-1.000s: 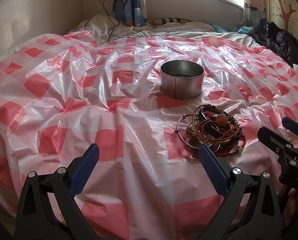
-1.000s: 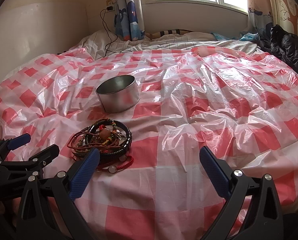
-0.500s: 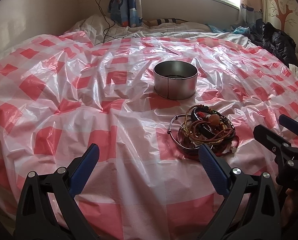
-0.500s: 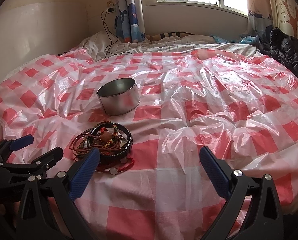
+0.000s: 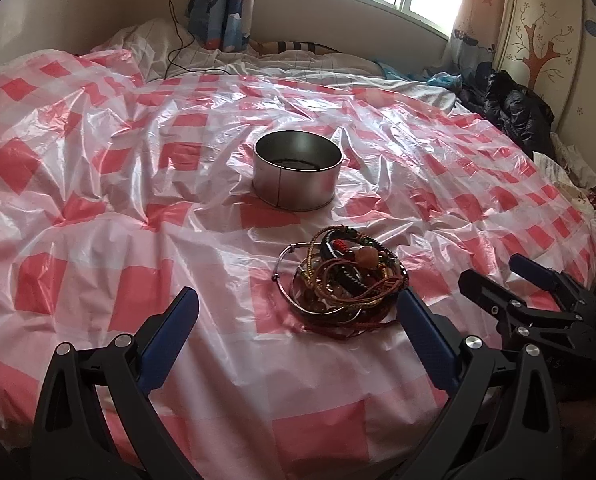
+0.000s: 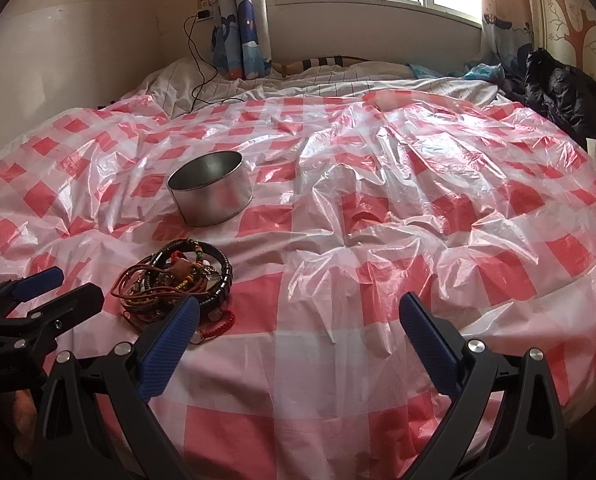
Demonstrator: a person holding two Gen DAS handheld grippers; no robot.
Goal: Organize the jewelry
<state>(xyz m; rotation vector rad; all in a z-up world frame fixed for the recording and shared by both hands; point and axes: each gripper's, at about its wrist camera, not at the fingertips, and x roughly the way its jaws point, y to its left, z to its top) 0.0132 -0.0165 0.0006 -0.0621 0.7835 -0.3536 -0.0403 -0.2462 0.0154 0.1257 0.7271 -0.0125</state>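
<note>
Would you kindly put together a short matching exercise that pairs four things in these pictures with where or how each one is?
Things:
1. metal tin
2. pile of bracelets
3. left gripper
4. black jacket

Places or states:
A. open and holding nothing
B. heaped on the checked plastic sheet, in front of the tin
C. upright on the sheet, lid off
D. bunched at the far right edge of the bed

Pairs: 1-C, 2-B, 3-A, 4-D
</note>
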